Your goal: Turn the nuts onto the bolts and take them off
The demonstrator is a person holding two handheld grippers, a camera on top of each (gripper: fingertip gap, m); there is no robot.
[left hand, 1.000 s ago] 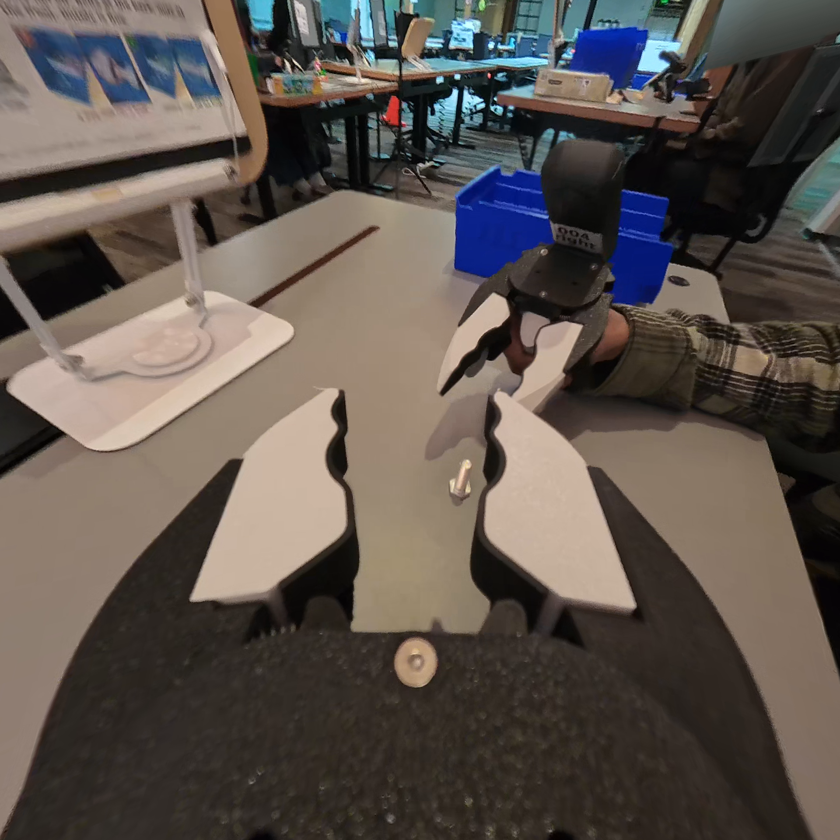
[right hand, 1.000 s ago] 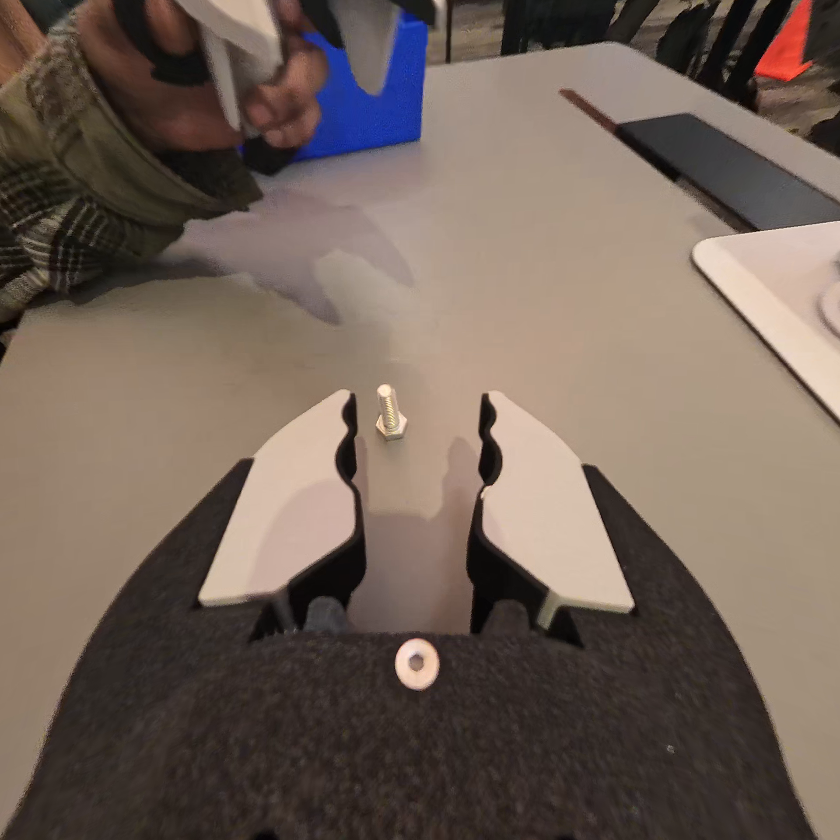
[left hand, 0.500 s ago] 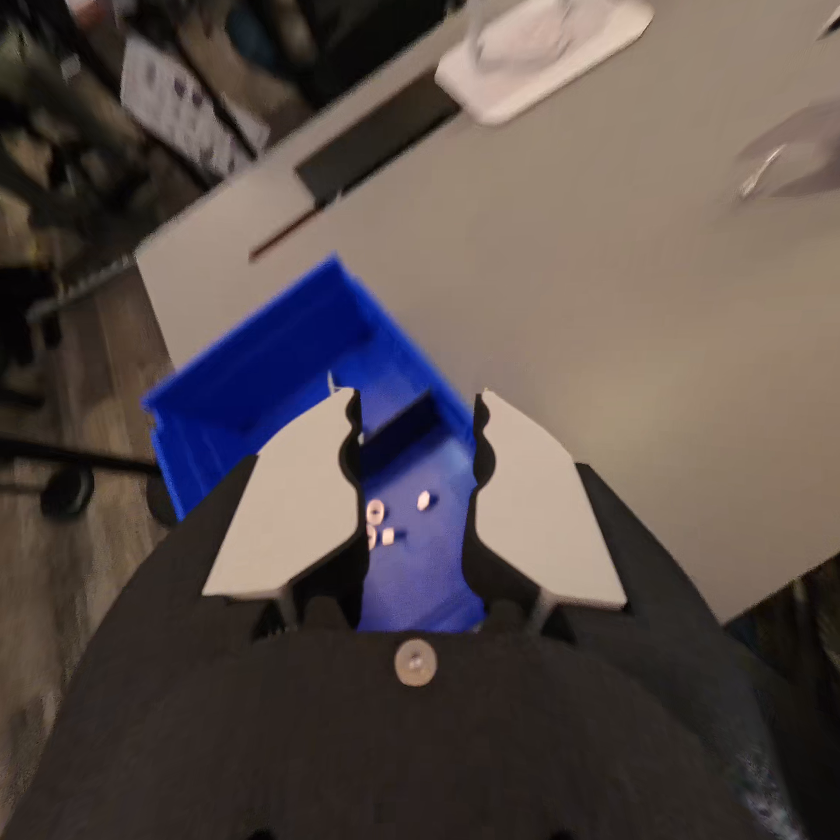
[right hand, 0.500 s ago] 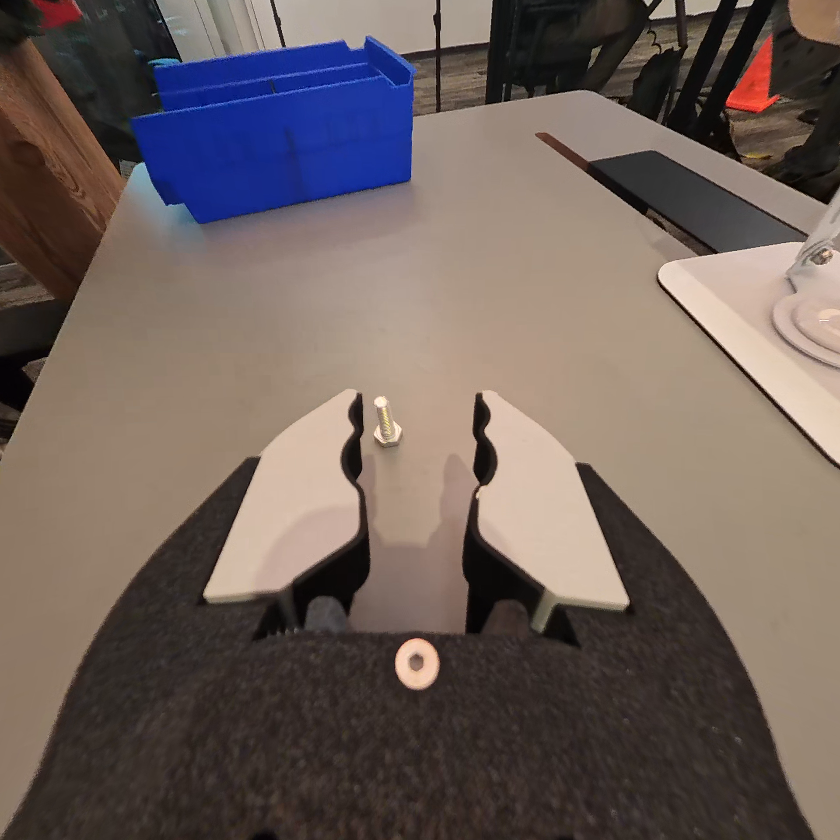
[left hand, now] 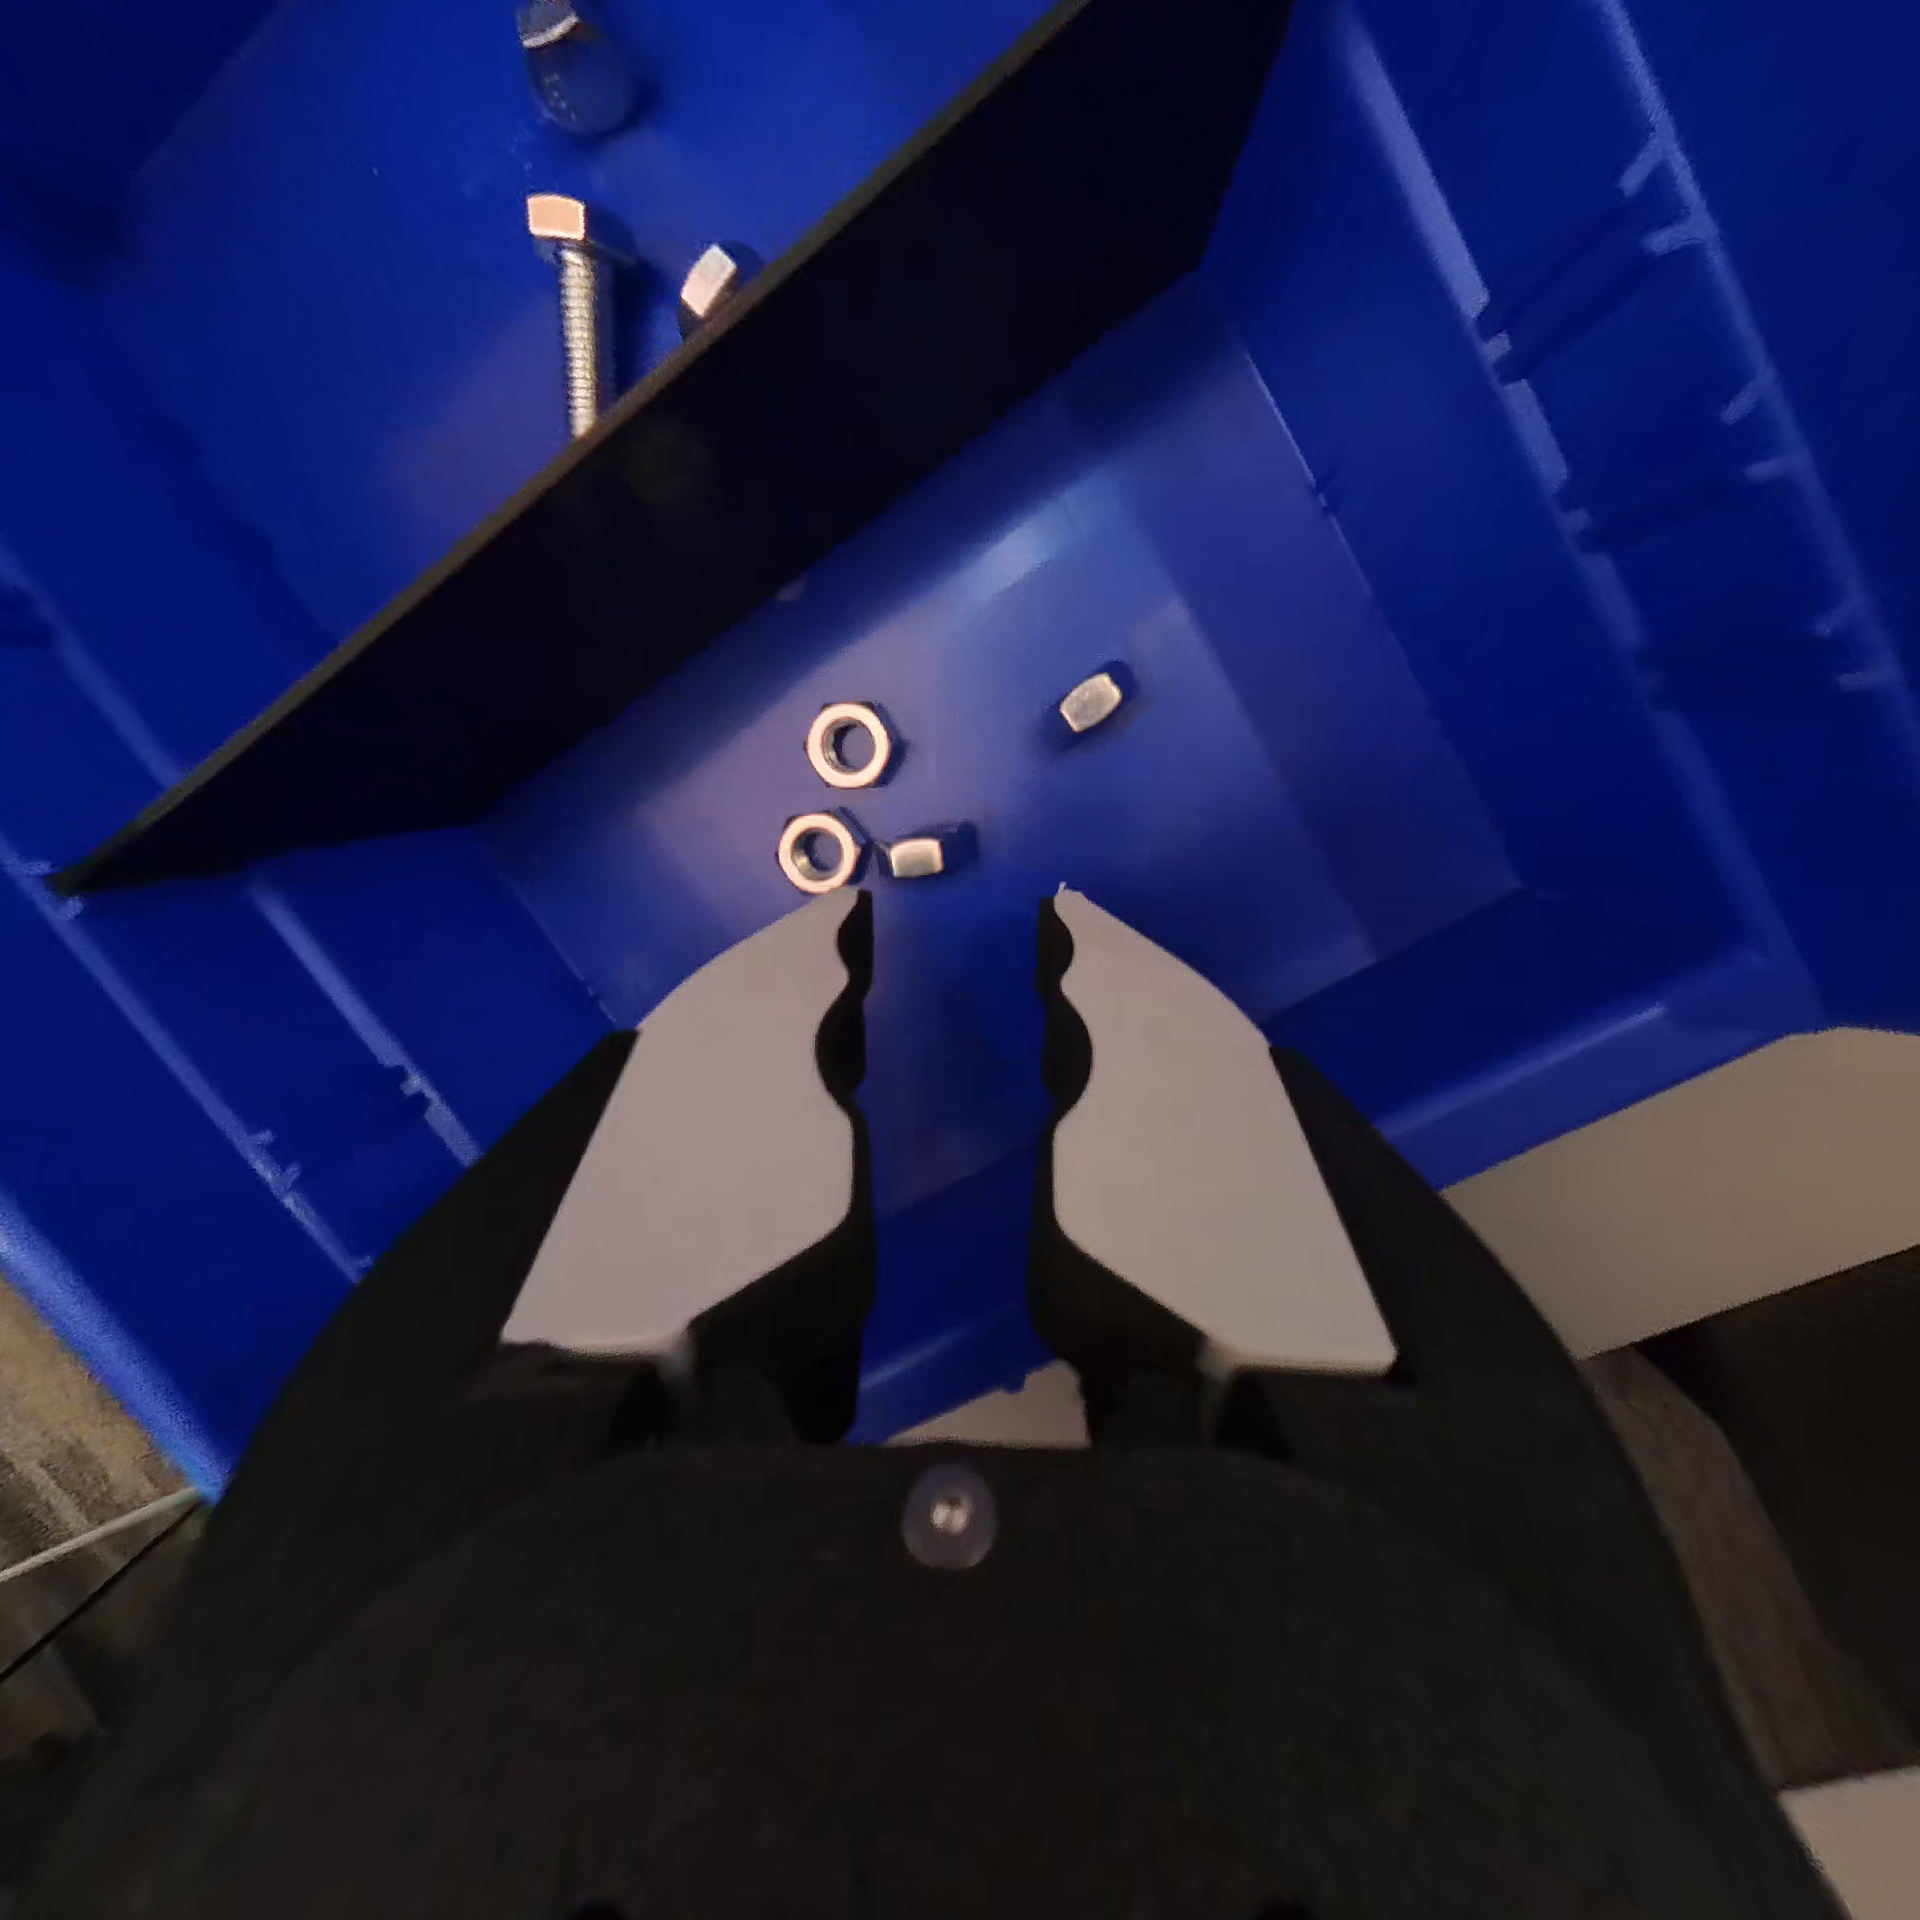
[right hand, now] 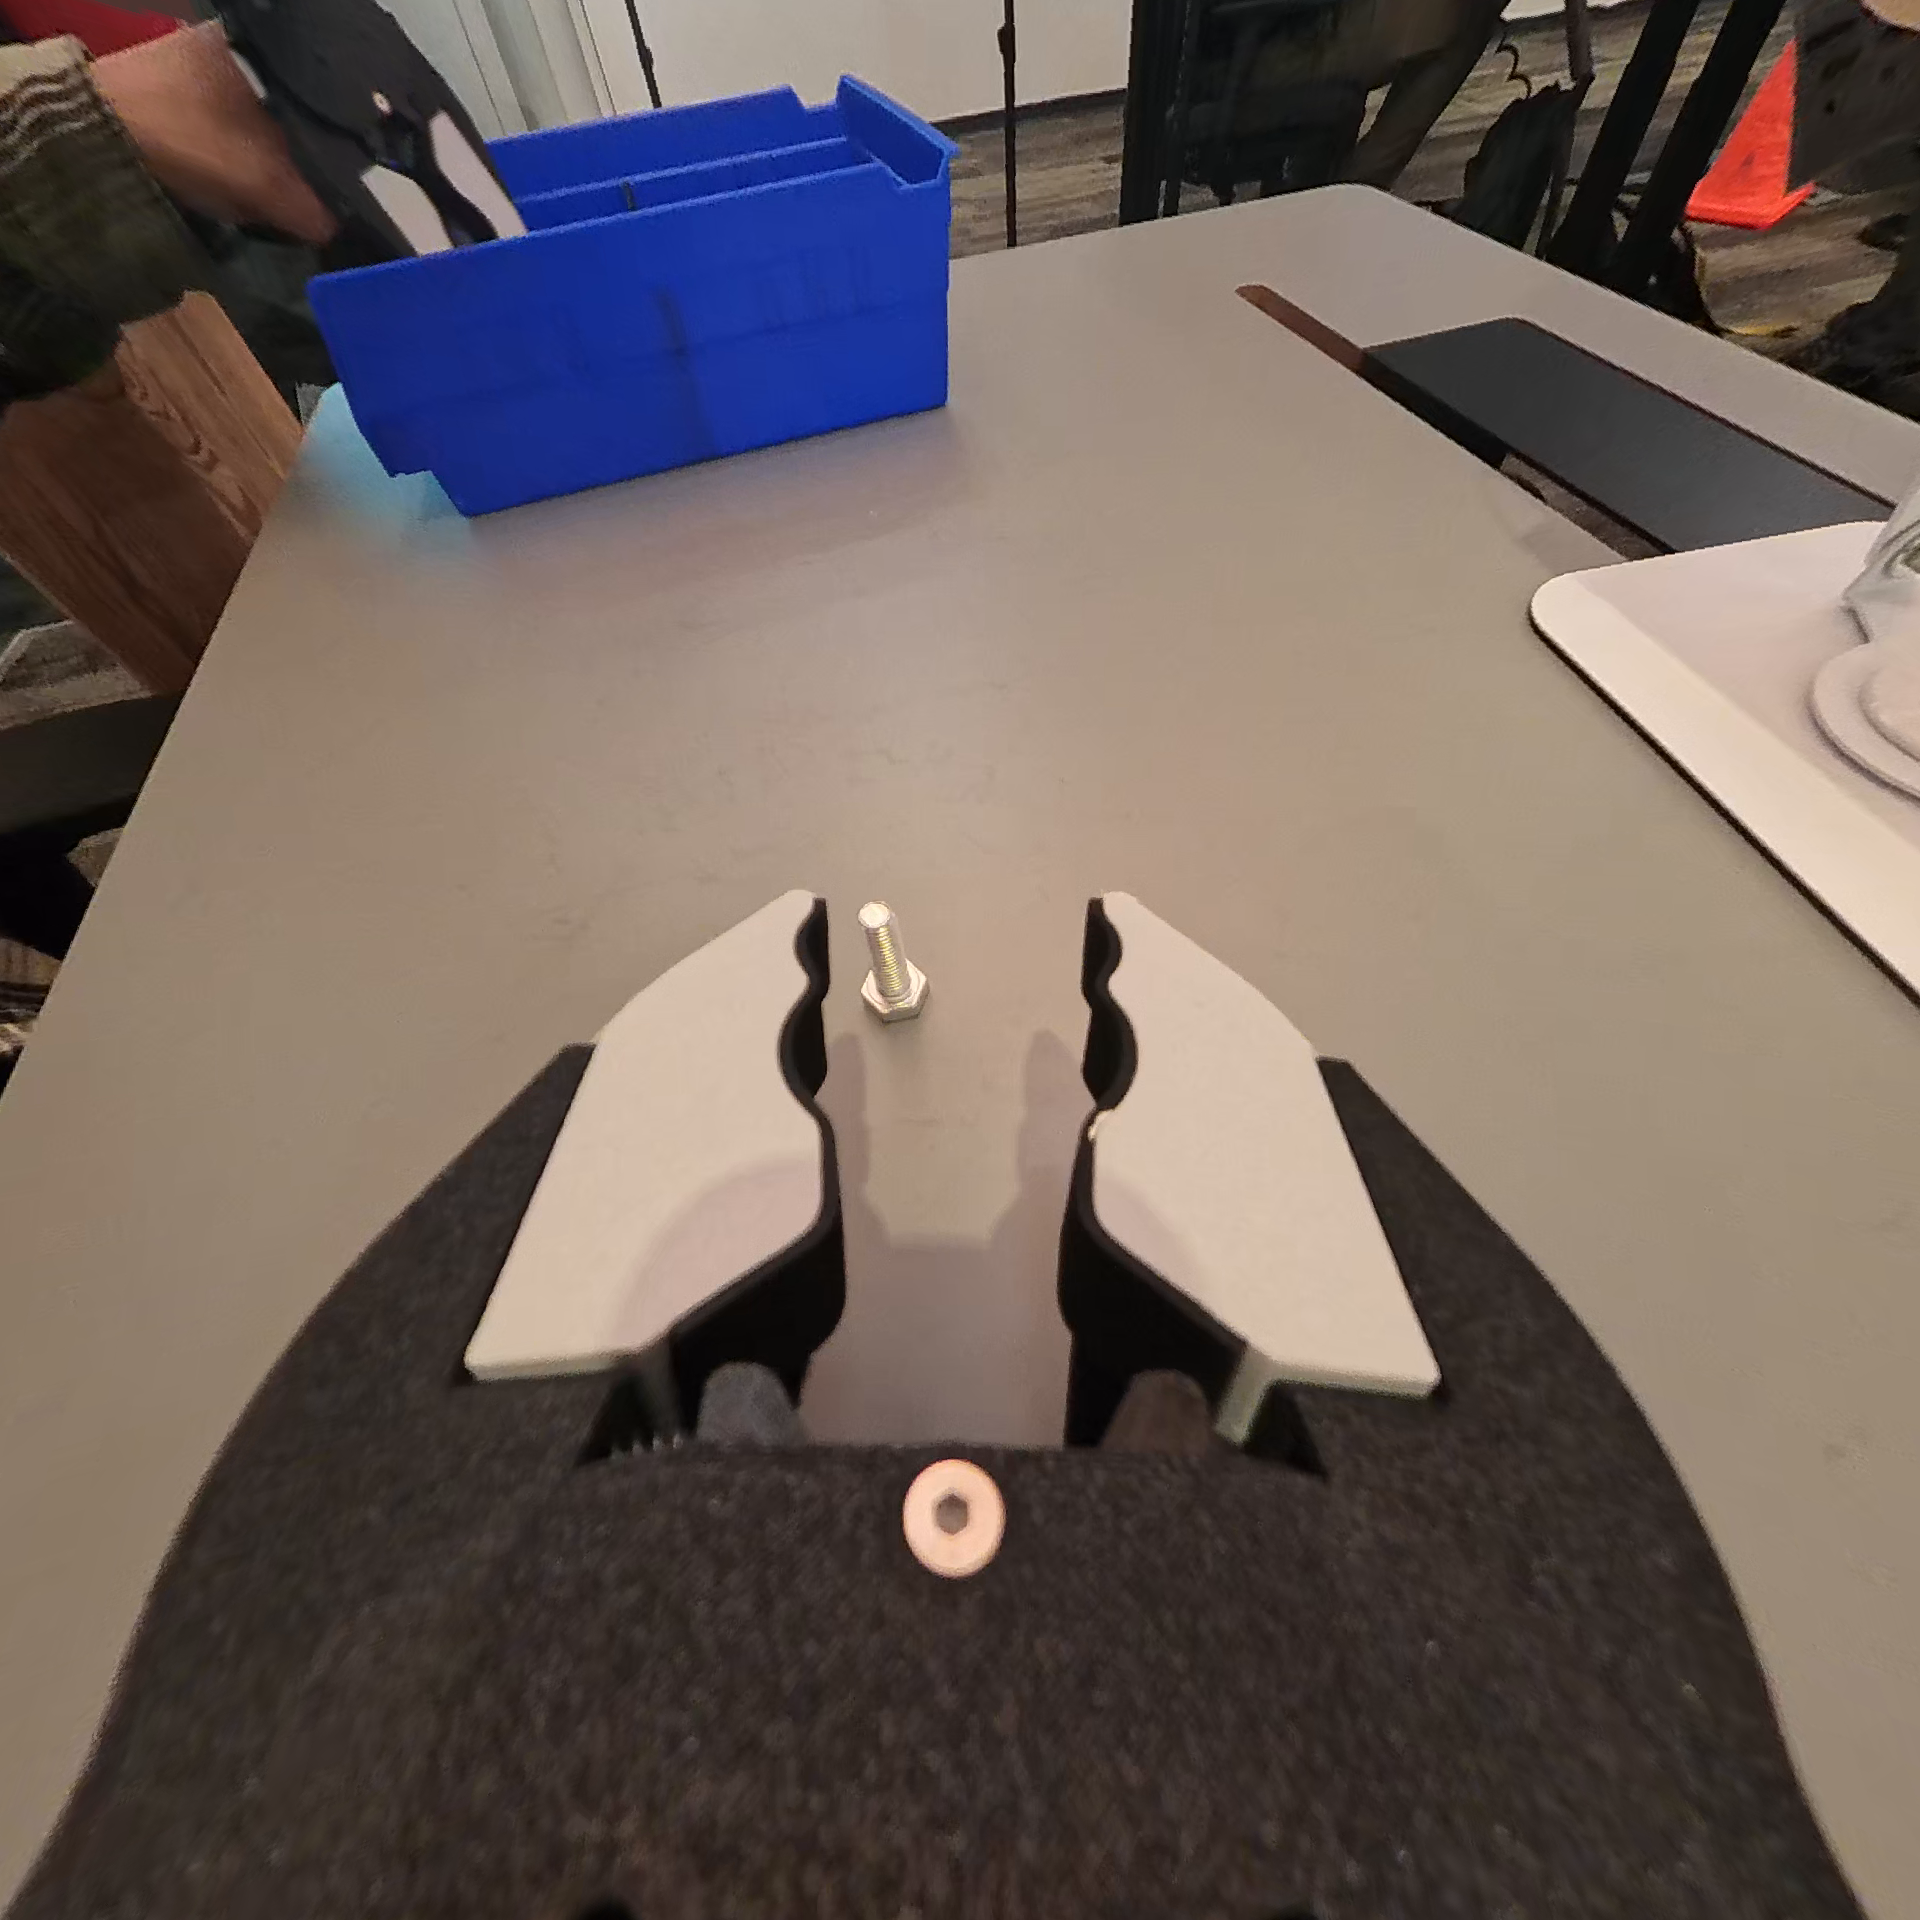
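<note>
Nuts (left hand: 850, 744) lie loose on the floor of the blue bin (left hand: 1558, 520), four in the near compartment: two flat with holes up, two tipped on edge. Left gripper (left hand: 956, 902) hangs over them, jaws open and empty, tips just short of the nearest flat nut (left hand: 819, 850). A black divider (left hand: 675, 520) walls off the far compartment, where spare bolts (left hand: 575, 312) lie.

On the grey worktop (right hand: 935, 623) one bolt (right hand: 889, 962) stands head-down, thread up, between the open jaws of the right gripper (right hand: 956, 914) and nearer its left finger, not touched.

Handling guess: nuts are small, hard, light steel, slick on smooth plastic (likely to skid or flip if nudged). Best taken across two opposite flats; the ones on edge look easier to pinch than the flat ones. Bolt is rigid but tippy, so grip the hex head or low shank and keep the thread free.
</note>
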